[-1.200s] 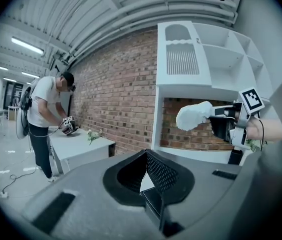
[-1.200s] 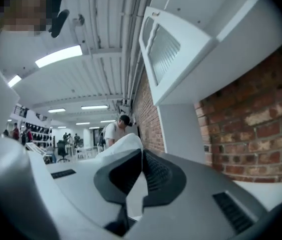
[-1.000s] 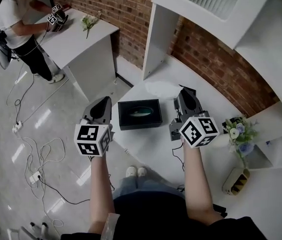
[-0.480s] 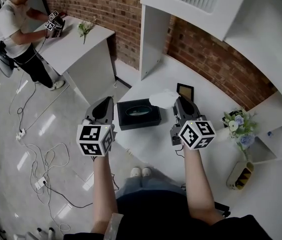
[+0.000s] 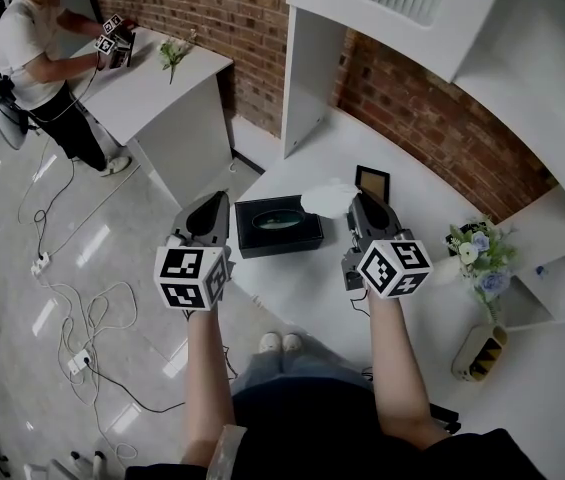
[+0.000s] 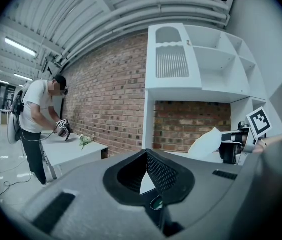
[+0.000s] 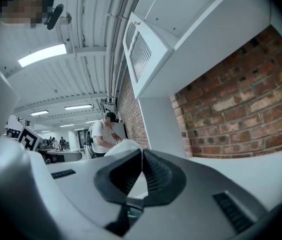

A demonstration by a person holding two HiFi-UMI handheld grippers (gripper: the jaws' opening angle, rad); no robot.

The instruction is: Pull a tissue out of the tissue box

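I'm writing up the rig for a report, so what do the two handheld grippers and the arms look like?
Both the left gripper and the right gripper have dark grey, wedge-shaped bodies tapering to ribbed black pads. Each carries a white cube with black square markers. The forearms are bare of sleeves, and the top is dark.

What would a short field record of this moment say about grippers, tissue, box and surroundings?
right gripper: jaws shut on the tissue
left gripper: jaws together, nothing between them, at the box's left end
tissue box: black, oval opening facing up, on the white table
tissue: white, appears clear of the opening, by the box's far right corner
nearby: small dark frame, flowers
background: a person at another table
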